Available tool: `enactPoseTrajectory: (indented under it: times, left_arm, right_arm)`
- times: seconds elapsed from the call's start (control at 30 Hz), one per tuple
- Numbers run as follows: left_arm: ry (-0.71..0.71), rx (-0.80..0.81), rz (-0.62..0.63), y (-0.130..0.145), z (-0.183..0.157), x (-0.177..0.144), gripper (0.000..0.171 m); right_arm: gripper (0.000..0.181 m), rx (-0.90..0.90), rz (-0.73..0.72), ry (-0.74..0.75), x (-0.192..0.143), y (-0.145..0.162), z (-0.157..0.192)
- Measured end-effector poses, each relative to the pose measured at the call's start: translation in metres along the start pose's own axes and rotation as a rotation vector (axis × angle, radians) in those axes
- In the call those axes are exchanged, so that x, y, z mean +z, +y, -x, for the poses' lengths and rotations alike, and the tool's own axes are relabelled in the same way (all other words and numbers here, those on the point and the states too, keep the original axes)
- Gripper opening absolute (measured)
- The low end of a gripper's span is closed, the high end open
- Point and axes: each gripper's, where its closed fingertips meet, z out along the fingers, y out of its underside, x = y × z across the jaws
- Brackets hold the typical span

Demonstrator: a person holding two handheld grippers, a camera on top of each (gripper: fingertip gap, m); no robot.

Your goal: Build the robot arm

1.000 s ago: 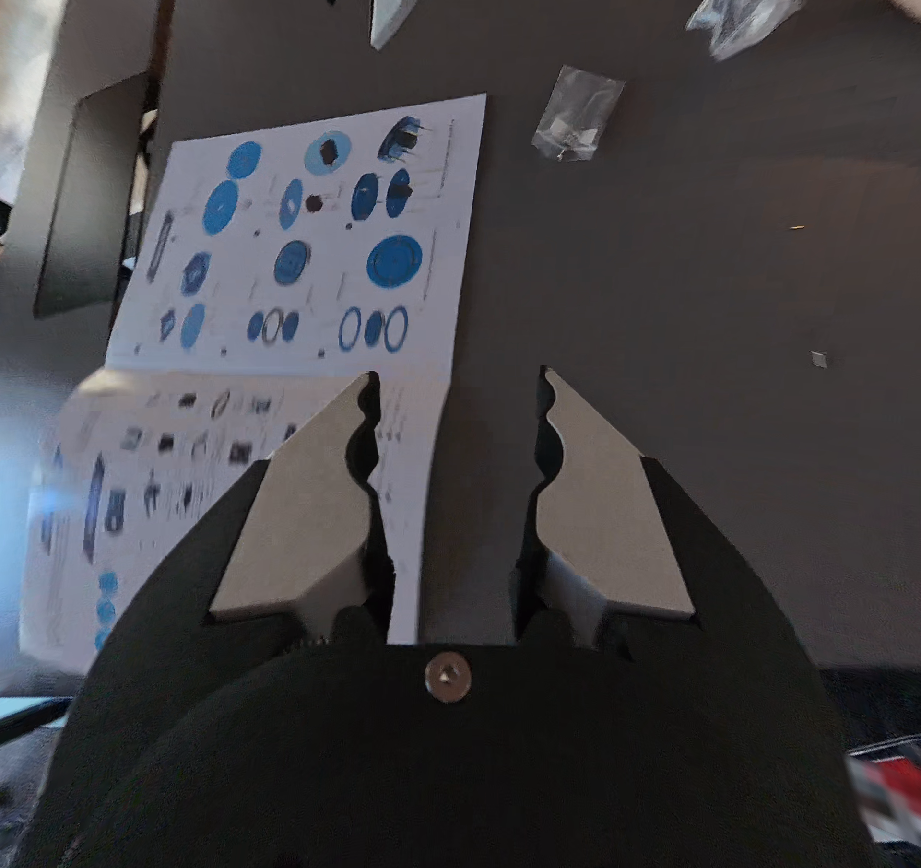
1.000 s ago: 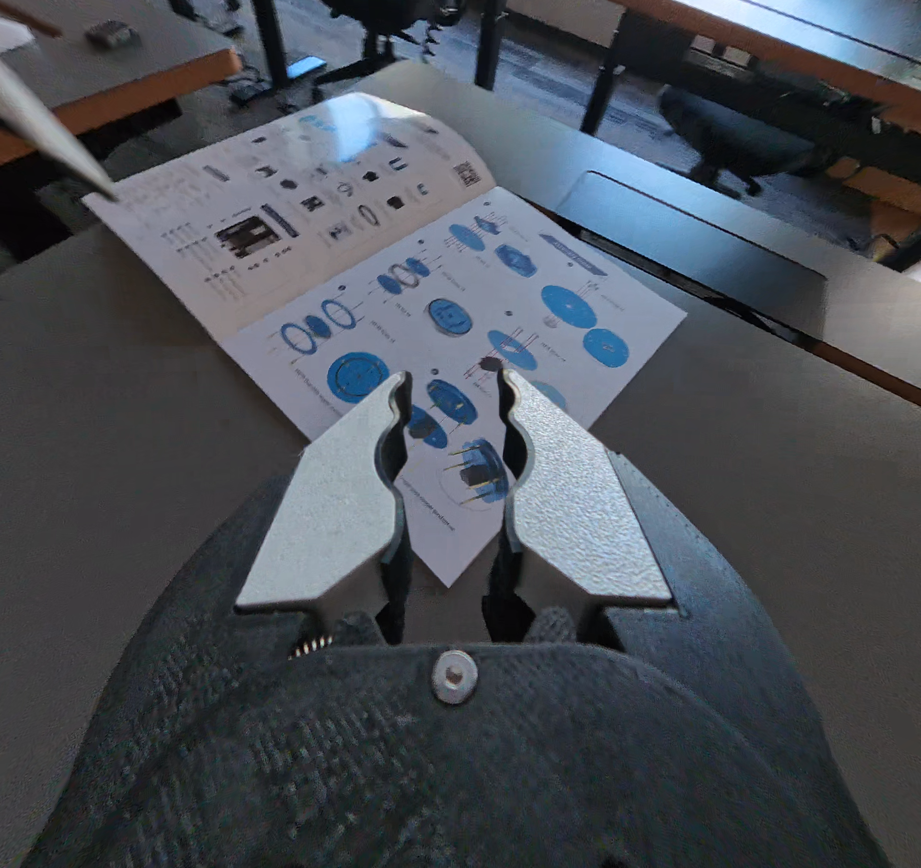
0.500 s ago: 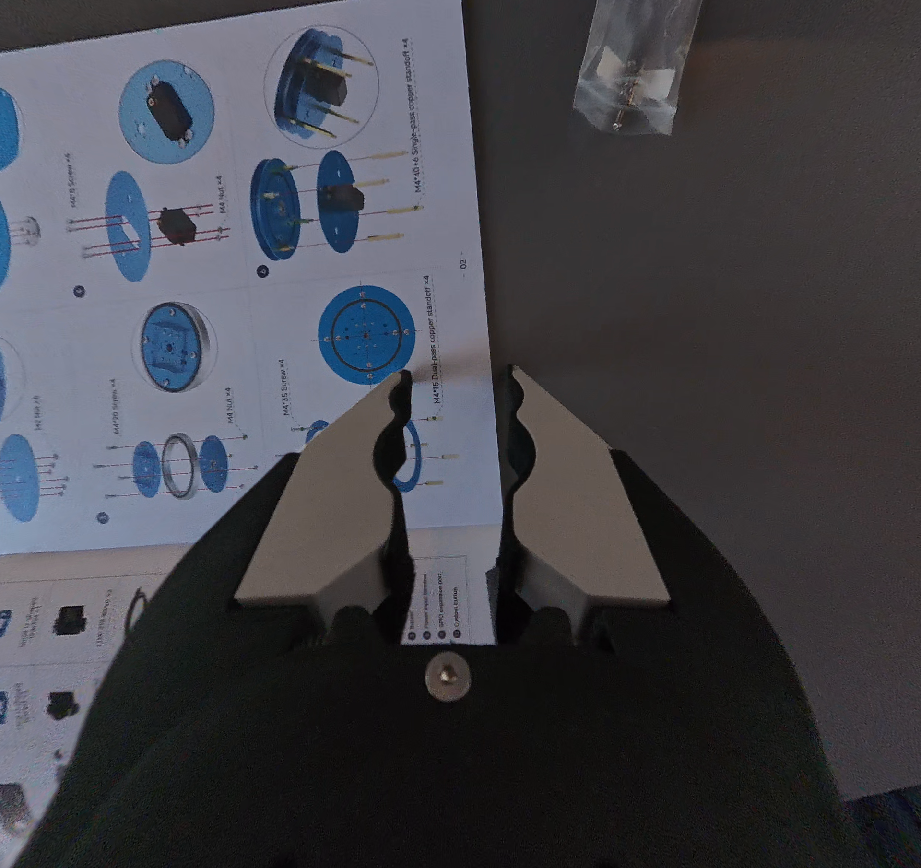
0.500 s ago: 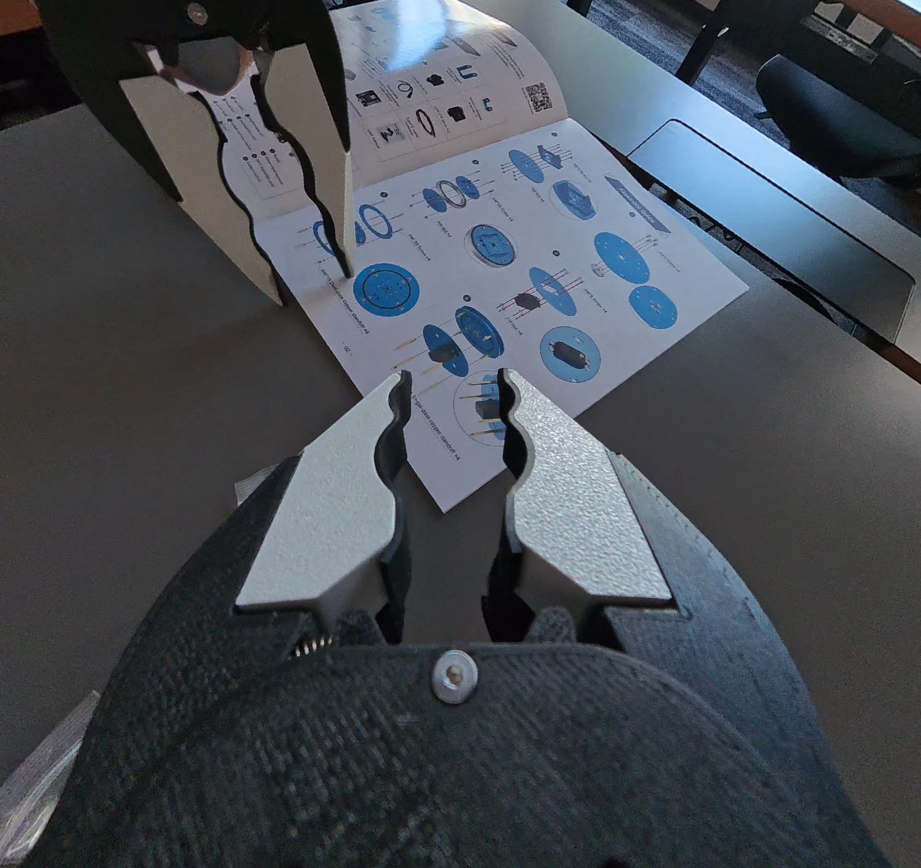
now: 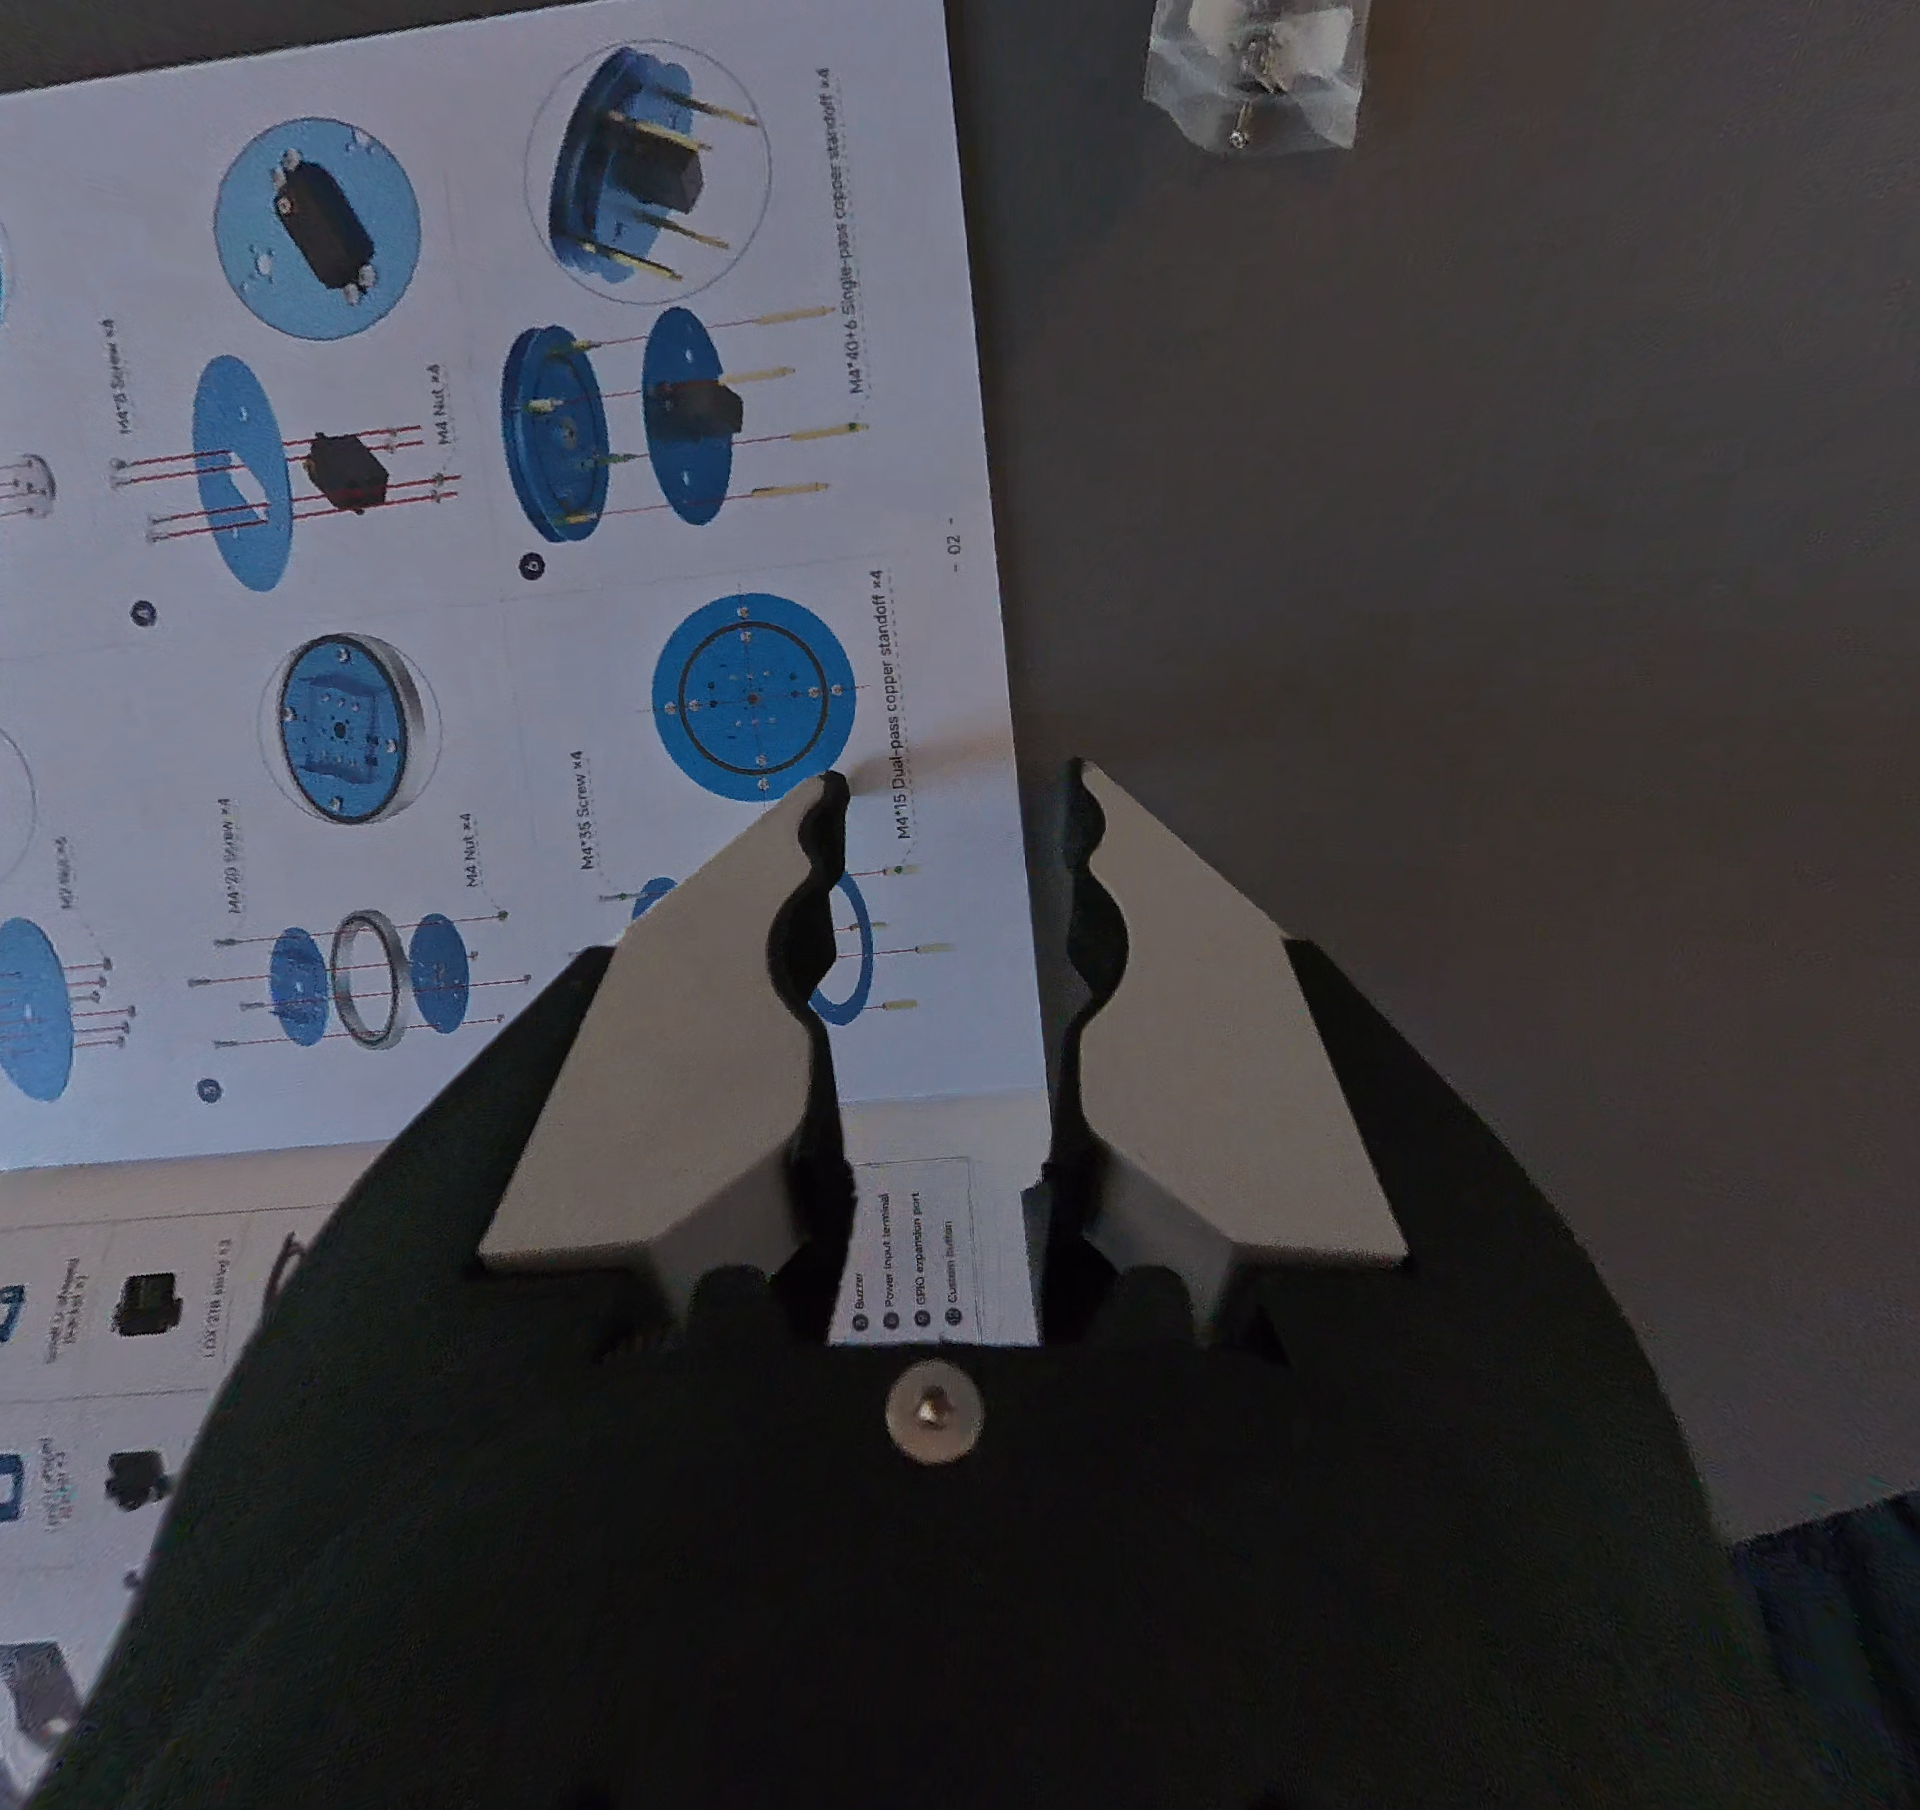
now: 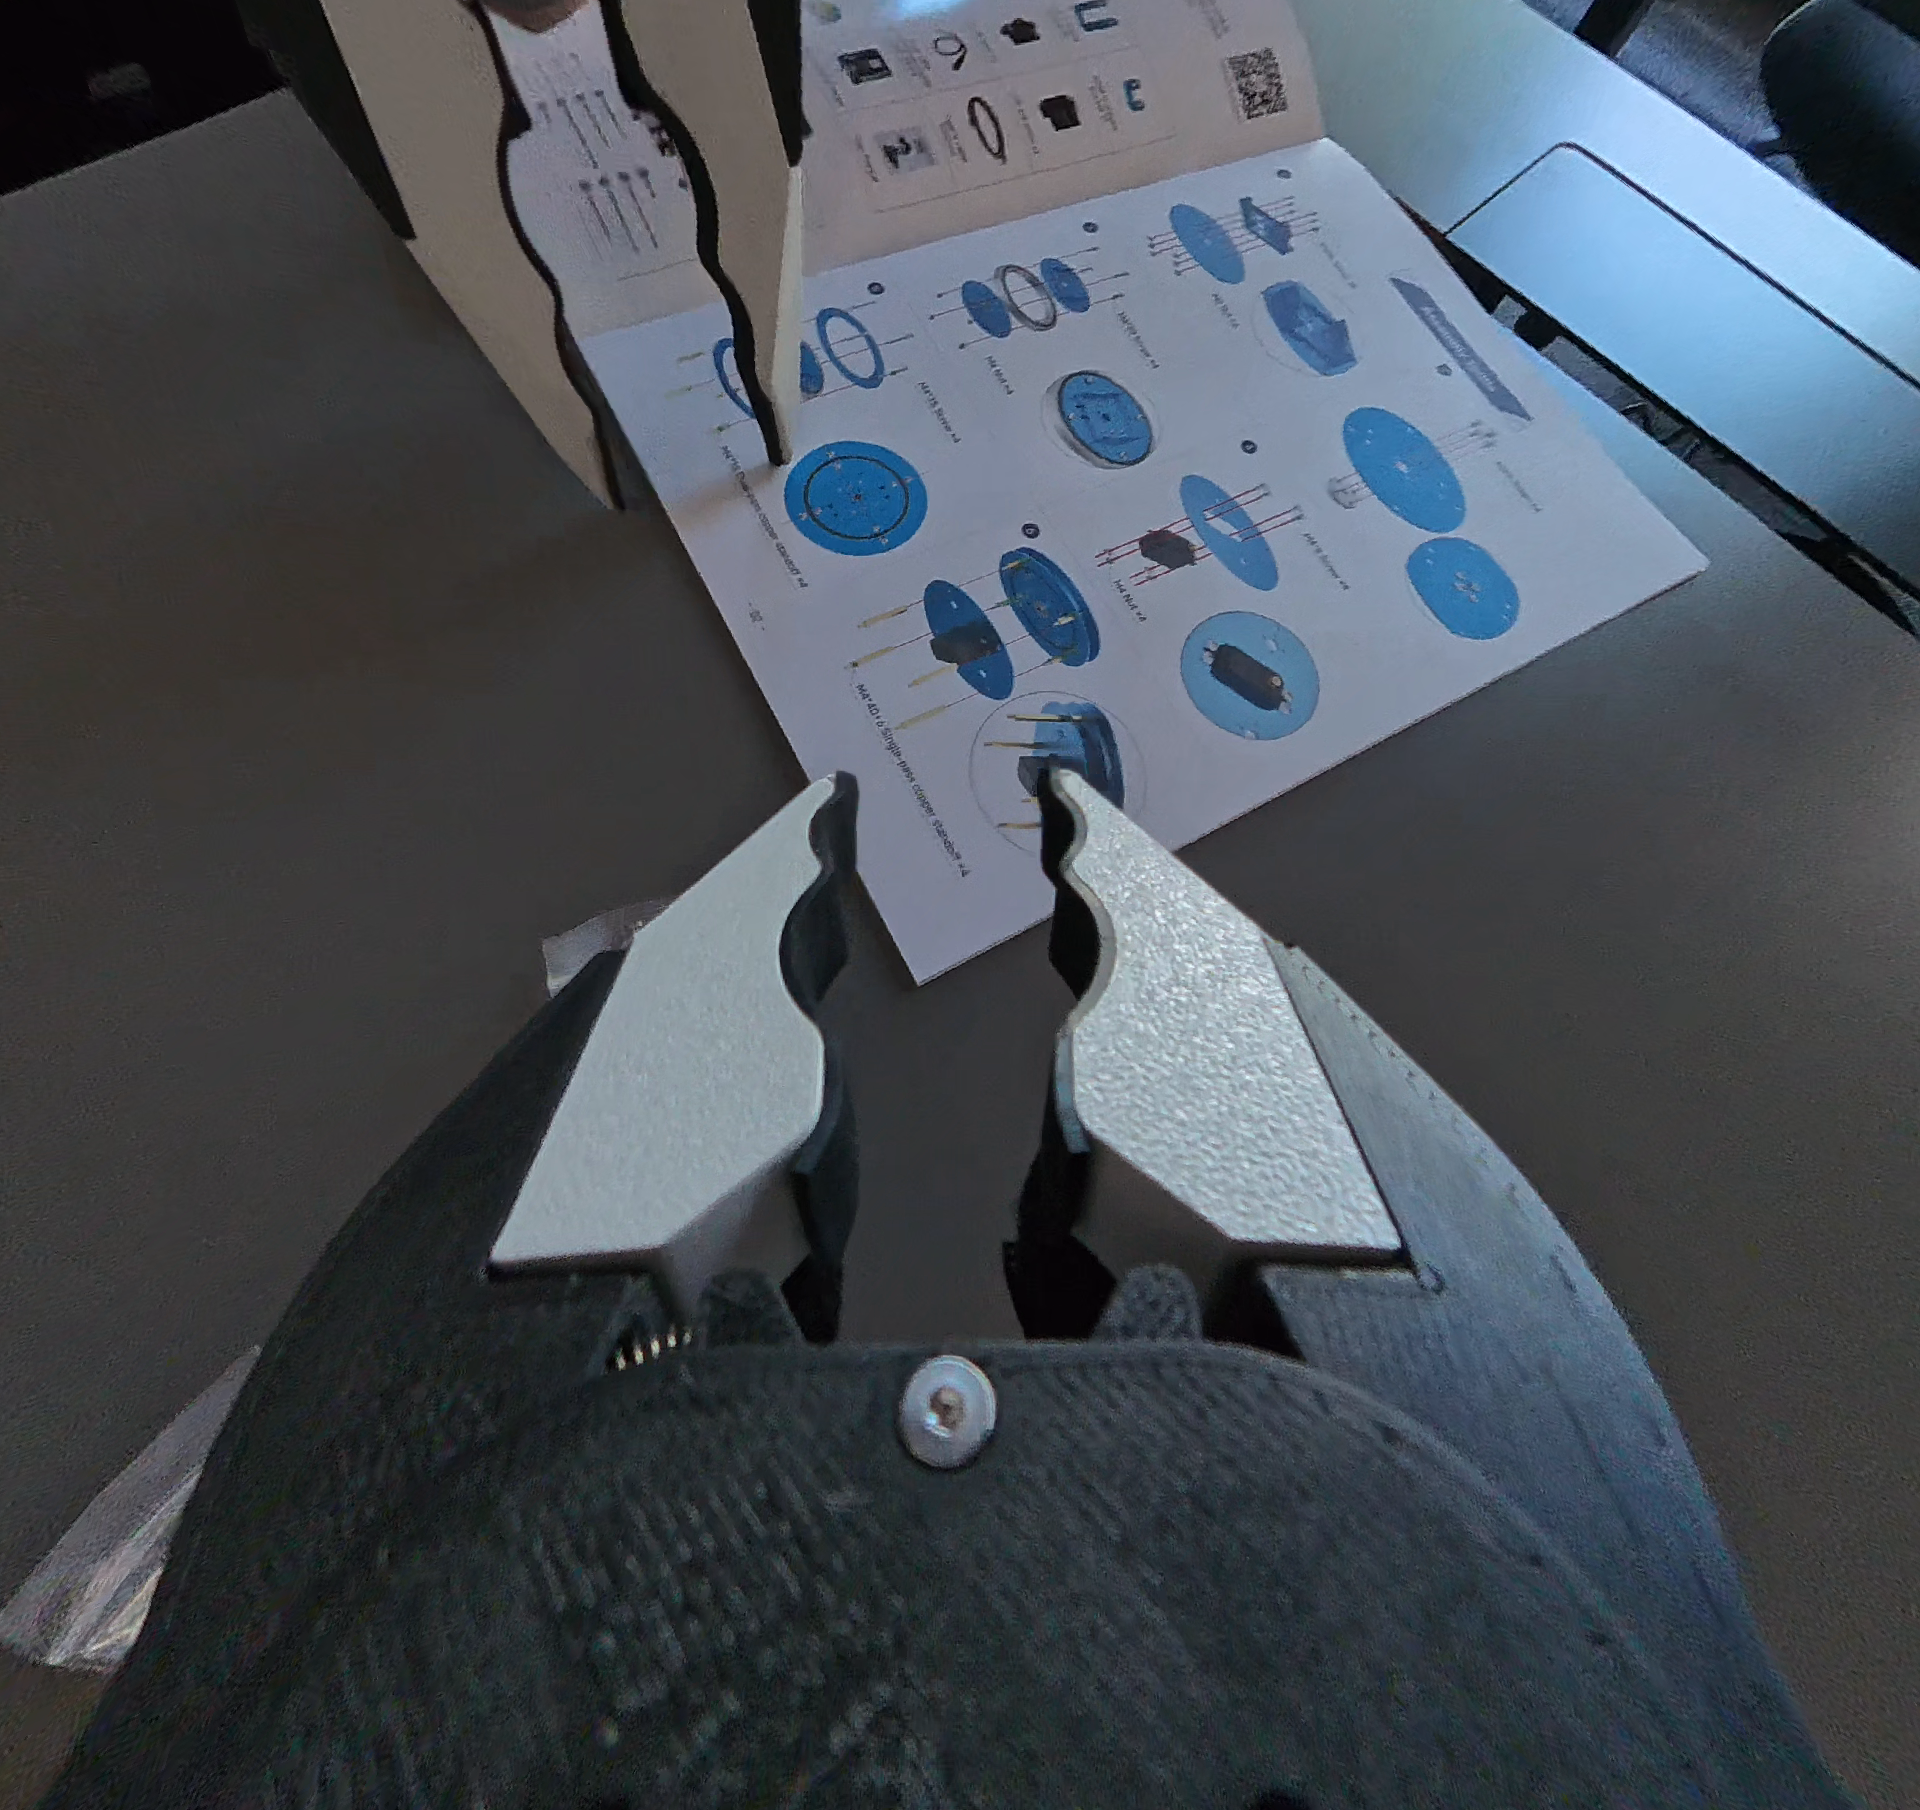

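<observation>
An open instruction booklet [image 5: 436, 534] with blue part diagrams lies on a grey table [image 5: 1455, 721]. My left gripper [image 5: 954, 778] is open and points down at the booklet's right edge. One fingertip is over the page and the other over the table beside it. In the right wrist view this left gripper [image 6: 694, 477] stands on the booklet's [image 6: 1195, 472] near-left edge. My right gripper [image 6: 948, 781] is open and empty, low over the table at the page's near corner.
A small clear bag of screws [image 5: 1257, 46] lies on the table beyond the booklet. Clear plastic bags [image 6: 592, 939] lie beside and under my right gripper. A second desk [image 6: 1714, 285] and a dark chair [image 6: 1849, 77] stand to the right. My hands' fingertips stand some 12 cm from each other.
My left gripper has come down onto the booklet's edge and its jaws have narrowed. My right gripper has moved in toward the page's near corner and stays open.
</observation>
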Motion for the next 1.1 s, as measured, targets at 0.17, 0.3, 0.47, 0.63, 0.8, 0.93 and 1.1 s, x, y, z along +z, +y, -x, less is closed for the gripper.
enactPoseTrajectory:
  times: [0.17, 0.3, 0.47, 0.63, 0.8, 0.93, 1.1]
  left_arm:
    - [-0.017, 0.008, 0.008, 0.002, -0.002, -0.001, 0.024]
    - [-0.007, -0.013, -0.019, 0.003, -0.001, -0.002, 0.024]
    - [0.067, -0.071, -0.048, 0.005, -0.006, -0.005, 0.013]
    - [0.102, -0.125, -0.075, 0.008, -0.002, -0.007, 0.013]
    - [0.149, -0.174, -0.111, 0.008, -0.001, -0.008, 0.012]
    - [0.175, -0.2, -0.128, 0.008, -0.001, -0.009, 0.012]
    - [0.164, -0.183, -0.125, 0.01, 0.001, -0.009, 0.011]
  right_arm:
    - [0.035, 0.003, 0.073, -0.007, 0.01, 0.013, 0.0]
    - [0.035, -0.017, 0.099, -0.028, 0.016, 0.014, 0.007]
    - [0.035, -0.063, 0.103, -0.099, 0.025, 0.006, 0.024]
    - [0.036, -0.174, 0.154, -0.079, 0.038, 0.008, 0.03]
    - [0.036, -0.206, 0.162, -0.085, 0.049, 0.005, 0.034]
    - [0.031, -0.248, 0.159, -0.065, 0.056, 0.0, 0.035]
    - [0.027, -0.278, 0.145, -0.031, 0.056, -0.004, 0.032]
